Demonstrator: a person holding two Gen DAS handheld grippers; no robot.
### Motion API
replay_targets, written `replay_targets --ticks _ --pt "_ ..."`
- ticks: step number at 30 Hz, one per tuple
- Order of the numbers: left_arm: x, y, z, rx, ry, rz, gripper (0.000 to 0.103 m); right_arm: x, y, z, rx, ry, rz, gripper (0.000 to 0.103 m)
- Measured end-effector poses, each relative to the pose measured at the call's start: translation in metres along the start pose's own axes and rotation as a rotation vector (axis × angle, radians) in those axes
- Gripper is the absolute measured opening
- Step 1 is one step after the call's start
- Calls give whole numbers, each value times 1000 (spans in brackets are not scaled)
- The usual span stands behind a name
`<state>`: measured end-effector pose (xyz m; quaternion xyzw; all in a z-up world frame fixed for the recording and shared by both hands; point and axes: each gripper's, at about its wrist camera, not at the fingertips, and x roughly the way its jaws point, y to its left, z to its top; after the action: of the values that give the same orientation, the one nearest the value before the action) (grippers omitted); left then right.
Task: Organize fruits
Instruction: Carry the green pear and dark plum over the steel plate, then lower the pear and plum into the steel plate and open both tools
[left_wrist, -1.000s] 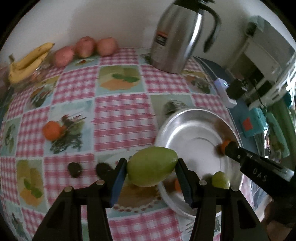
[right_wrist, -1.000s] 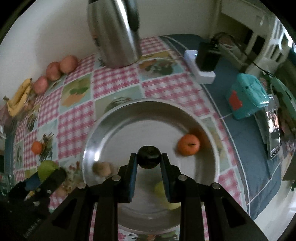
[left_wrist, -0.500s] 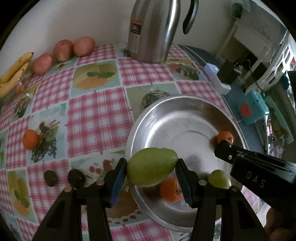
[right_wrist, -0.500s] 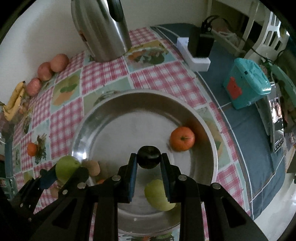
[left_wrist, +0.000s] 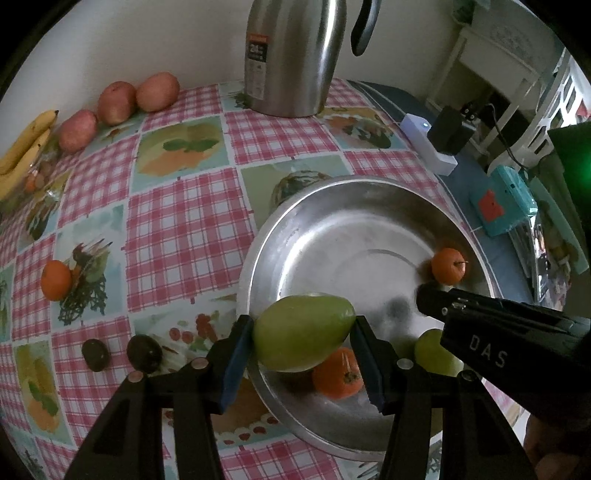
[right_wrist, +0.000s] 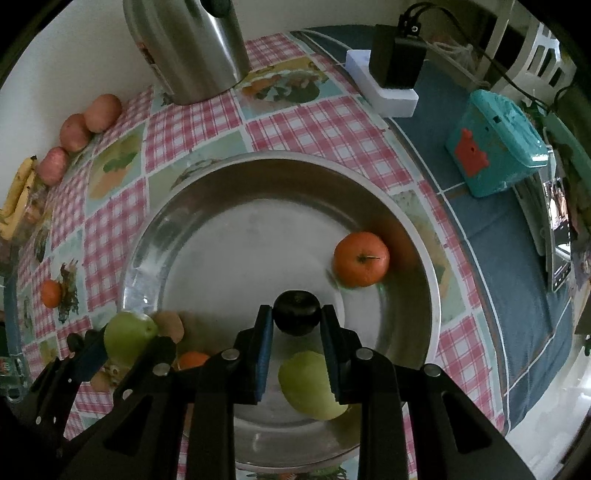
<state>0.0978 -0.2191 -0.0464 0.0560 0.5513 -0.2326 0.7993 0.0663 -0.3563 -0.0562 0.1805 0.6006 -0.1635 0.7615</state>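
Your left gripper has its jaws about half open and clamped on the green mango, which sits crosswise between the two pads, pressed at both ends. You are holding it over the near-left rim of the steel bowl, clear of the bowl's floor, with an orange fruit lying in the bowl right beneath it.

Your right gripper is closed almost all the way, pinching a small dark round fruit at the very tips of its pads. That fruit hangs over the middle of the bowl, toward its near side. Whether it touches the floor of the bowl cannot be told.

Already in the bowl: a second green fruit on the near side, directly under your right gripper's fingers, another orange fruit against the right wall, and a brownish fruit at the left wall beside your left gripper.

Out on the checked tablecloth, two dark fruits lie near its front left, just left of your left gripper, and one orange sits further toward the left edge. Three reddish fruits and the bananas line the far left corner along the wall, and the steel jug stands at the far edge behind the bowl.
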Motion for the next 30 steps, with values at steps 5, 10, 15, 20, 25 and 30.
replay_targets --ticks 5,10,15,20,25,30 --pt "1 -1 -1 6 7 -6 57 -1 1 1 -2 -3 -6 32" --pt "0 -2 -1 7 10 -17 59 -7 2 2 -8 -22 -5 35" --pt "-8 -2 0 8 -10 -30 60 -15 3 2 -8 -49 -3 35" --pt "-14 3 2 -8 -24 -22 60 -22 2 2 -8 -68 -6 35" --pt "-20 18 4 -62 -27 -6 60 -26 5 2 -19 -79 -2 35" --pt "-23 40 5 -140 -19 16 60 -25 10 1 -35 -76 0 35"
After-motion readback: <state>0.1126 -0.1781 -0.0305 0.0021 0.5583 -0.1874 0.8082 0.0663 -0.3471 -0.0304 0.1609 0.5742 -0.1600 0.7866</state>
